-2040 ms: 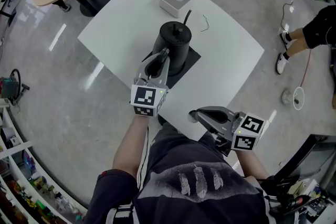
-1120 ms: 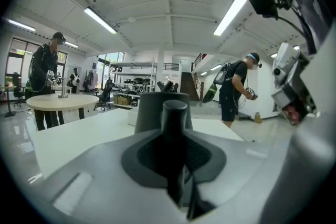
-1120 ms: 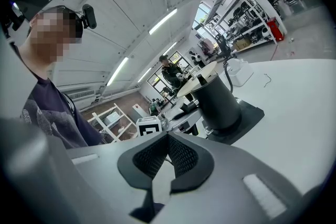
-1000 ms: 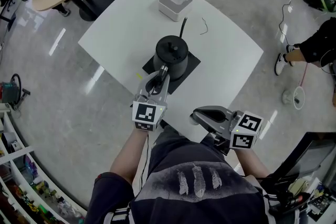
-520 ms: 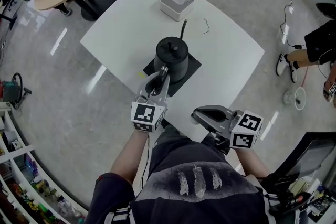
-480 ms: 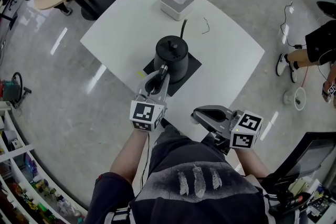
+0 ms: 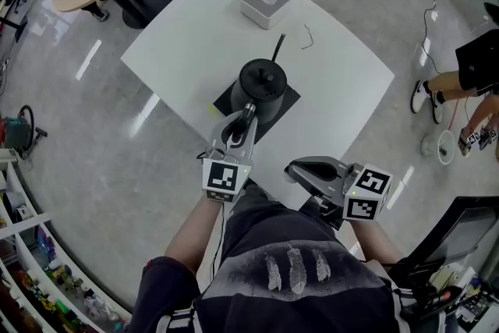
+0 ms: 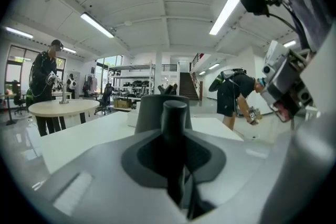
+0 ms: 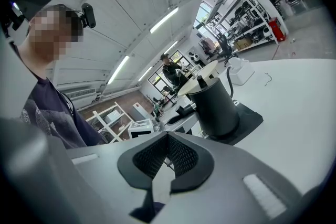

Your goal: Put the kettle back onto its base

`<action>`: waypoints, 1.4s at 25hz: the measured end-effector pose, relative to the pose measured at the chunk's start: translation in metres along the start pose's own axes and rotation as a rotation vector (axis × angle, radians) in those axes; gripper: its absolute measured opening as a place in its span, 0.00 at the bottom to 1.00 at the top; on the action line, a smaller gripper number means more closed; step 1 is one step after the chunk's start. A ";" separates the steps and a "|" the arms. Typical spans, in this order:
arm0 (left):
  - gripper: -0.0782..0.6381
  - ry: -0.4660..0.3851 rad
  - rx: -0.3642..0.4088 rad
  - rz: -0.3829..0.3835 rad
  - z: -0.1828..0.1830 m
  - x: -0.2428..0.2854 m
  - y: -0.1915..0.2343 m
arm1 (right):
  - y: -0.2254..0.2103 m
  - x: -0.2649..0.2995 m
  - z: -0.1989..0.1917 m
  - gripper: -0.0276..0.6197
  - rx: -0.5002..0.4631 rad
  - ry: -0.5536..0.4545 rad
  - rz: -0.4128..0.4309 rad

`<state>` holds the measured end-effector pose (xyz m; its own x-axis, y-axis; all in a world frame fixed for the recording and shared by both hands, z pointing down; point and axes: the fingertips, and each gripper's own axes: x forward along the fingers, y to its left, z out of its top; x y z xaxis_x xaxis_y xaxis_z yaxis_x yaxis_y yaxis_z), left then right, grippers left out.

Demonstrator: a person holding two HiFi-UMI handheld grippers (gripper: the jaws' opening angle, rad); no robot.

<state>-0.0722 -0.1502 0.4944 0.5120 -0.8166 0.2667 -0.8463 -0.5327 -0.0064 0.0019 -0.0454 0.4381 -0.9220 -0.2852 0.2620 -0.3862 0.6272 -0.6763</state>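
— Two pairs of tongs hang at the near side of the white tabletop (image 7: 179, 43). What have the left tongs (image 7: 246, 113) got?

— They pinch the kettle's handle (image 8: 174, 118). In the left gripper view that upright black bar stands clamped between the jaws, with the body of the kettle (image 7: 262, 82) straight behind it.

— And where does the kettle stand?

— Upright on the flat black square base (image 7: 286, 98), about mid-tabletop, just beyond the tips of the left tongs. Its cord (image 7: 277, 48) runs off toward a white box (image 7: 265, 2) near the far corner.

— The right tongs (image 7: 292, 168)?

— Pressed together on nothing, by the tabletop's near corner and clear of the kettle. In the right gripper view the kettle stands ahead of their tips, a little to the right.
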 end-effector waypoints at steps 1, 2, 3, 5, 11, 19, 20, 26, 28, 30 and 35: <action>0.19 -0.004 0.022 -0.001 -0.002 -0.001 -0.003 | 0.000 0.000 0.000 0.04 -0.002 0.001 -0.001; 0.19 -0.004 0.038 -0.001 -0.003 -0.002 -0.006 | -0.001 0.000 0.000 0.04 -0.004 0.002 -0.003; 0.19 0.000 0.050 0.000 -0.004 -0.004 -0.007 | -0.001 -0.001 -0.001 0.04 -0.006 0.003 -0.005; 0.19 0.004 0.063 0.006 -0.010 -0.007 -0.005 | -0.002 -0.002 -0.001 0.04 -0.006 0.001 -0.008; 0.19 -0.068 0.036 0.007 -0.019 -0.015 -0.003 | -0.003 -0.003 -0.003 0.04 -0.002 -0.001 -0.011; 0.18 -0.087 0.025 -0.023 -0.024 -0.018 0.004 | -0.002 0.001 0.000 0.04 -0.004 0.000 -0.009; 0.18 -0.075 0.036 -0.042 -0.024 -0.018 0.005 | -0.002 0.000 0.000 0.04 -0.002 0.000 -0.011; 0.18 0.029 0.225 -0.209 -0.017 -0.011 0.005 | -0.005 -0.002 -0.006 0.04 0.007 -0.003 -0.026; 0.18 0.029 0.203 -0.221 -0.017 -0.012 0.006 | -0.006 -0.003 -0.006 0.04 0.009 -0.008 -0.030; 0.18 -0.001 0.098 -0.216 -0.016 -0.013 0.013 | -0.007 -0.005 -0.006 0.04 0.013 -0.013 -0.036; 0.18 -0.016 -0.030 -0.133 -0.005 -0.009 0.037 | -0.008 -0.005 -0.005 0.04 0.017 -0.007 -0.041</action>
<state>-0.1087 -0.1615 0.4966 0.6216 -0.7430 0.2480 -0.7749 -0.6295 0.0563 0.0097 -0.0457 0.4460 -0.9050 -0.3156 0.2853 -0.4235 0.6027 -0.6764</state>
